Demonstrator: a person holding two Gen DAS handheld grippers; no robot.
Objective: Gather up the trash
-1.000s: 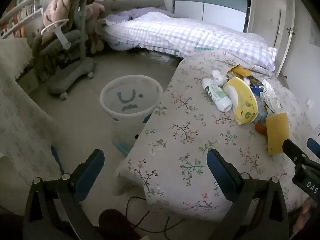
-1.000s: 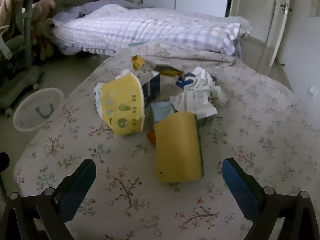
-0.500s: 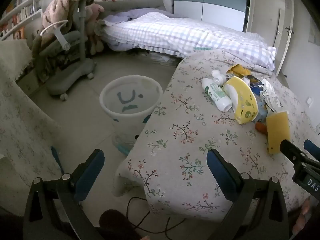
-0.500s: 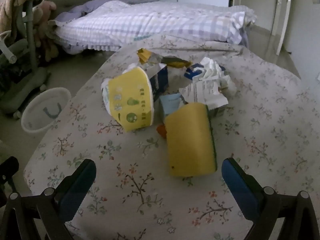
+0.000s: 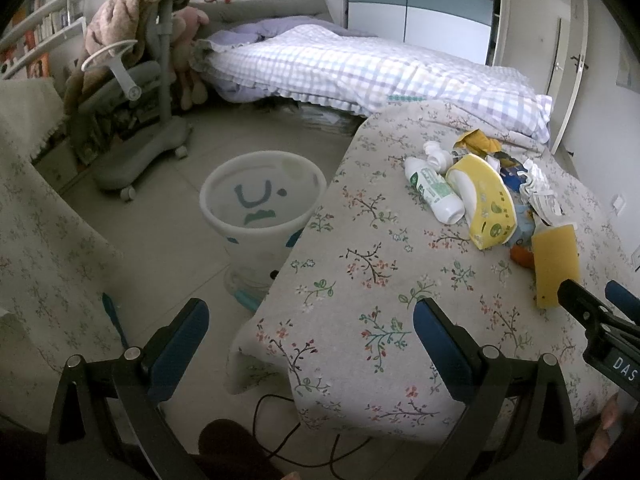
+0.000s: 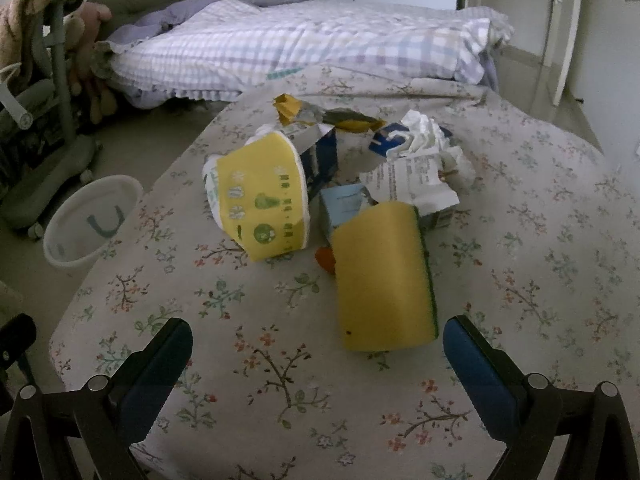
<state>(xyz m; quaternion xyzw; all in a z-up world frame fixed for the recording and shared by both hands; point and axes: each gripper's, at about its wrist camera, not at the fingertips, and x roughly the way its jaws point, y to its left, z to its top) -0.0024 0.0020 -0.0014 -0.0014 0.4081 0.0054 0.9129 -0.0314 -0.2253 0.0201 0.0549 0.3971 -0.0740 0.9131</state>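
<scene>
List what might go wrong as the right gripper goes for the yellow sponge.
1. The yellow sponge with a green scouring edge leans on the light blue carton and the orange scrap; lifting it may shift them.
2. The right gripper is open but off-centre from the sponge, so one finger may push it.
3. The white plastic bin stands on the floor beyond the floral-cloth table edge; a drop could miss it.

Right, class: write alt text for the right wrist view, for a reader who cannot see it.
The open right gripper hovers over a floral-clothed table, facing a yellow sponge at the near edge of a trash pile: a yellow paper bowl on its side, crumpled paper and wrappers. A white bin stands on the floor to the left, a bed behind.
</scene>
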